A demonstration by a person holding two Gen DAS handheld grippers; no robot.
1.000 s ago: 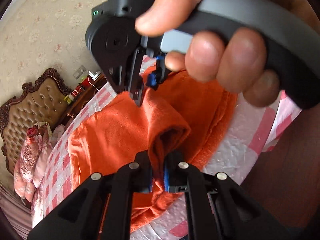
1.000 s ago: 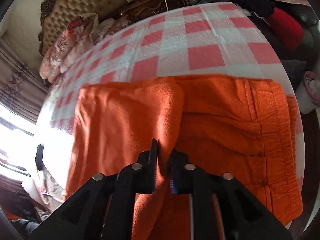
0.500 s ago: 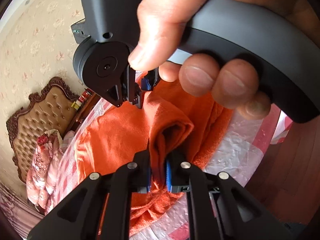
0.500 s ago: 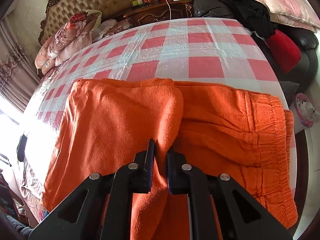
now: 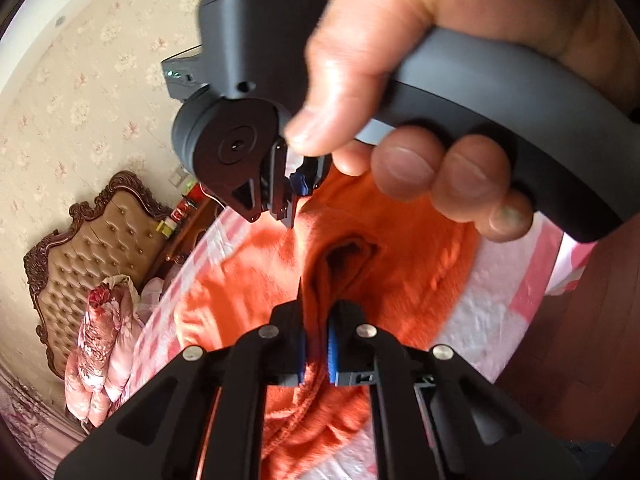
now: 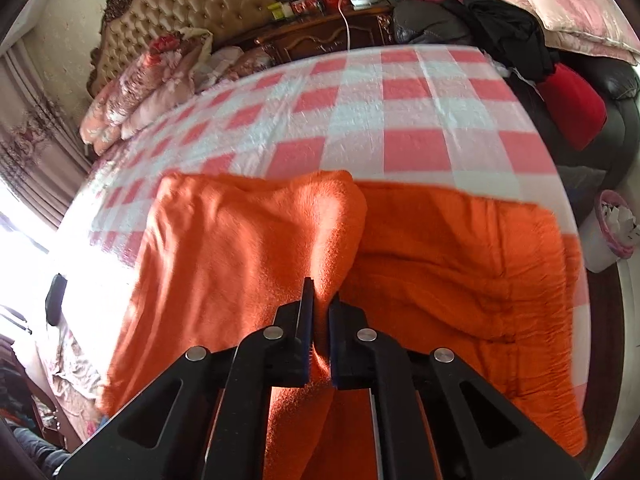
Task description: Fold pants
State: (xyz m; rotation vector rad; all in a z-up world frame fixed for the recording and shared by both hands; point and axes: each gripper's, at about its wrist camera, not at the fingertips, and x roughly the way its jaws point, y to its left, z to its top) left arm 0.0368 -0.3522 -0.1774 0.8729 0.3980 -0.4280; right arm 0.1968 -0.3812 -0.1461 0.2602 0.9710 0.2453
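While the orange pants [image 6: 420, 280] lie spread on the checked bedsheet [image 6: 360, 120], the left gripper [image 5: 316, 320] and right gripper [image 6: 320, 320] each clench a raised fold, the person's hand [image 5: 420, 120] crowding twelve o'clock, with headboard [image 6: 192, 12] at eleven and bin [image 6: 612, 232] at three.

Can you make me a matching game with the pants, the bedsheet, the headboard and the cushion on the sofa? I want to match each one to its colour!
Things:
1. pants
2. bedsheet
3. headboard
4. cushion

Colours:
A. tan with buttons
B. plain red
C. orange
D. pink and white checks

Pairs: 1-C, 2-D, 3-A, 4-B
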